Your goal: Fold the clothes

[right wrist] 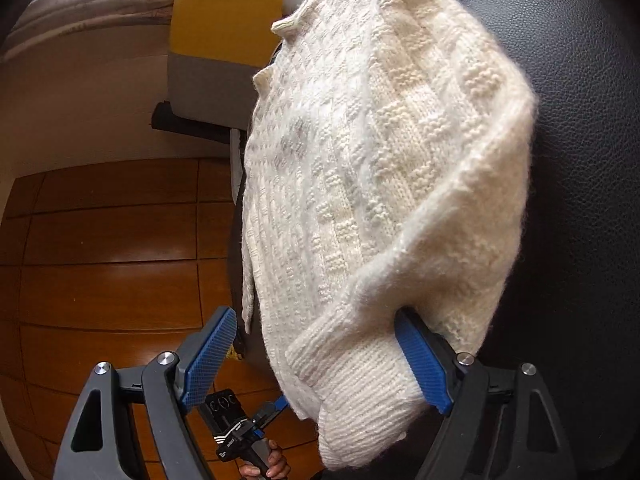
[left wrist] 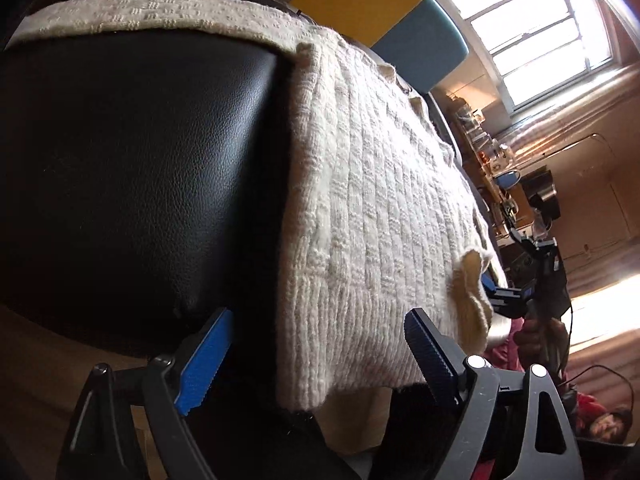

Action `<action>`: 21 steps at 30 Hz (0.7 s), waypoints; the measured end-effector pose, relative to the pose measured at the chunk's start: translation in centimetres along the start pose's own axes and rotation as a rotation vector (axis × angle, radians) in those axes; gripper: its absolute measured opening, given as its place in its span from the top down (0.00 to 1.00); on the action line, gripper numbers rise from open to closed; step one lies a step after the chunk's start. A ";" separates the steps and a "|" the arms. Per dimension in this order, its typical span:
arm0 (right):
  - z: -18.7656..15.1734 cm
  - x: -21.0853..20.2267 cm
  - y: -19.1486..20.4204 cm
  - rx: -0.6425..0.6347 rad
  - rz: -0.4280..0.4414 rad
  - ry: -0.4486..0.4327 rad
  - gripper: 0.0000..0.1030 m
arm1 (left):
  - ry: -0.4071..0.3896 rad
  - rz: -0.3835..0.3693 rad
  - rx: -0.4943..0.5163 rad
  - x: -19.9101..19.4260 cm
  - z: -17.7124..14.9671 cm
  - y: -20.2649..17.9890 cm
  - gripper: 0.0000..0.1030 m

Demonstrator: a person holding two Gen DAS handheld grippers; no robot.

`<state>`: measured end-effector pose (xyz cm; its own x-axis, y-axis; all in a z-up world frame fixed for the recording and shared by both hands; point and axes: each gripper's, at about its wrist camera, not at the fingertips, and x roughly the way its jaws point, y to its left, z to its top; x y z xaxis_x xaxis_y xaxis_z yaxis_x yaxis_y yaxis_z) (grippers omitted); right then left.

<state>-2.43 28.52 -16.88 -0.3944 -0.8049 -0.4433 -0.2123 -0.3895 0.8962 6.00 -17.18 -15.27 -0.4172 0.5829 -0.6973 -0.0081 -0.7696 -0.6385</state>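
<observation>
The cream knitted sweater (left wrist: 372, 200) lies spread on a black leather seat (left wrist: 132, 168), with its ribbed hem hanging over the near edge. One sleeve (left wrist: 132, 16) runs flat along the far side of the seat.

Left gripper (left wrist: 316, 360): jaws apart. The blue pads sit on either side of the sweater's hem corner; no pad is pressing on the knit in this view. The right gripper is visible in the left wrist view at the far hem corner, where a lump of knit (left wrist: 472, 292) is bunched against its blue tip.

Right gripper (right wrist: 320, 360): jaws apart. The folded sleeve cuff (right wrist: 360, 392) hangs between the pads, and the right-hand pad (right wrist: 424, 364) touches the knit. The left-hand pad stands clear of it. The body of the sweater (right wrist: 380, 140) lies against the black leather (right wrist: 580, 160).

In the right wrist view, a hand (right wrist: 272, 464) holds the handle of the left gripper below the hem, above the wooden floor (right wrist: 100, 240). A yellow and grey cushion (right wrist: 224, 20) stands at the far end of the seat.

No containers are identifiable in either view; the items on the distant shelf by the window (left wrist: 532, 32) are too small to tell.
</observation>
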 end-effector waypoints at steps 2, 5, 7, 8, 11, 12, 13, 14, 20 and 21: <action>0.0 0.1 0.5 -0.032 -0.012 -0.006 0.19 | -0.011 0.001 0.012 0.4 0.4 -0.9 0.16; -0.5 -0.4 1.4 -0.113 -0.043 -0.027 0.19 | 0.000 0.089 0.133 1.5 0.2 -3.4 0.16; -0.9 -1.1 2.2 -0.174 -0.082 -0.045 0.19 | 0.002 0.170 0.213 2.3 0.0 -4.9 0.22; -1.0 -1.6 2.6 -0.206 -0.107 -0.055 0.19 | -0.002 0.209 0.227 2.5 0.1 -5.3 0.47; -1.7 -3.0 3.8 -0.300 -0.180 -0.088 0.19 | 0.024 0.169 0.103 2.5 1.8 -4.6 0.89; -2.1 -3.9 4.0 -0.324 -0.195 -0.102 0.19 | 0.030 0.123 0.047 2.3 2.5 -4.1 0.89; -2.6 -4.7 4.2 -0.348 -0.209 -0.117 0.19 | 0.029 0.082 0.003 2.0 3.3 -3.9 0.89; -3.2 -5.4 4.3 -0.375 -0.214 -0.137 0.21 | 0.013 0.052 -0.020 1.5 4.0 -4.2 0.89; -6.4 -7.6 3.1 -0.462 -0.407 -0.163 0.77 | -0.079 -0.131 -0.043 -2.1 8.1 -8.4 0.93; -6.6 -7.6 2.7 -0.455 -0.440 -0.159 0.77 | -0.095 -0.156 -0.034 -2.8 8.7 -9.3 0.93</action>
<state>5.94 30.65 -11.01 -0.4919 -0.4644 -0.7365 0.0020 -0.8465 0.5324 -0.66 -13.93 -4.53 -0.4971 0.6659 -0.5564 -0.0495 -0.6619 -0.7480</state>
